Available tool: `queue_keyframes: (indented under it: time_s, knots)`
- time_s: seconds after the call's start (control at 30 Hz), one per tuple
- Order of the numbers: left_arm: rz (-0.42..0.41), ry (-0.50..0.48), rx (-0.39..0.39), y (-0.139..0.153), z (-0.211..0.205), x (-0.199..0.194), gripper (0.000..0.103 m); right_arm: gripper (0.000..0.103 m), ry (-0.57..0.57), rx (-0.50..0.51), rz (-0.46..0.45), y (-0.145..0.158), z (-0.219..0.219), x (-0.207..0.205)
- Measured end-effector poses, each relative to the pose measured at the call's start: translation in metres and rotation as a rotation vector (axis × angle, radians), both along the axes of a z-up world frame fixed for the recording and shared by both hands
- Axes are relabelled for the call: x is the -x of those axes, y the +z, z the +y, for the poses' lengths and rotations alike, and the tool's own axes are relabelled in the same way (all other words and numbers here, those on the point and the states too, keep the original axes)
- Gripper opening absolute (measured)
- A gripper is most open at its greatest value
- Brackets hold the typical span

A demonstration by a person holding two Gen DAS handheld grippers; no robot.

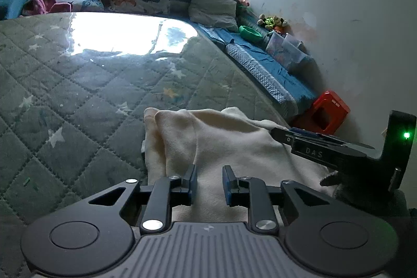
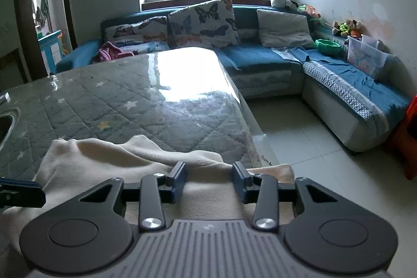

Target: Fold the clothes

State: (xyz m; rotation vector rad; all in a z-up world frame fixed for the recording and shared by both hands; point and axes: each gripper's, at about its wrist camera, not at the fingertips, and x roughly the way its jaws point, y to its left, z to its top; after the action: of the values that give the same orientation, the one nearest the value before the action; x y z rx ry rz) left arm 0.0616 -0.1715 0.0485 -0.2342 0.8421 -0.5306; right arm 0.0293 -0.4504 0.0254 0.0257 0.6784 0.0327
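Cream garment point(image 1: 229, 142) bunched on the quilted table point(image 1: 78, 85).
Left gripper point(image 1: 209, 183) and right gripper point(image 2: 209, 180) hover above it, jaws apart, gripping nothing.

Garment point(image 1: 221, 140): cream, plain. Table cover point(image 1: 78, 95): grey-green quilted diamonds, white stars, one yellow star. Left gripper point(image 1: 209, 183) and right gripper point(image 2: 209, 181): black bodies, blue finger pads. Sofa point(image 2: 260, 56): blue; cushions point(image 2: 206, 22) white with butterfly print; one pillow point(image 2: 284, 28) plain off-white. Stool point(image 1: 329, 111): red. Bowl point(image 2: 327, 46): green. Cloth at the sofa's left end point(image 2: 109, 51): magenta
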Motion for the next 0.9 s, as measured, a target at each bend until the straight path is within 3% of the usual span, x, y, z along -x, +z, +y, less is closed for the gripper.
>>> queue_keyframes:
  time_s: [0.1, 0.23, 0.4, 0.53, 0.9]
  knots:
    - [0.0, 0.0, 0.002, 0.0, 0.0, 0.0, 0.025, 0.045, 0.006, 0.021, -0.009, 0.001, 0.003, 0.0]
    - [-0.01, 0.006, -0.002, 0.003, 0.001, 0.002, 0.04, 0.049, 0.034, 0.02, -0.013, 0.004, 0.013, 0.001]
    - [-0.006, 0.013, -0.01, 0.002, 0.001, 0.003, 0.042, 0.053, 0.068, 0.02, -0.019, 0.007, 0.024, 0.002]
    - [-0.016, 0.021, -0.026, 0.003, 0.002, 0.005, 0.049, 0.055, 0.064, 0.026, -0.014, 0.007, 0.027, 0.0]
    - [-0.039, 0.026, -0.073, 0.003, 0.004, 0.014, 0.06, 0.061, 0.087, -0.001, -0.04, 0.018, 0.029, 0.058]
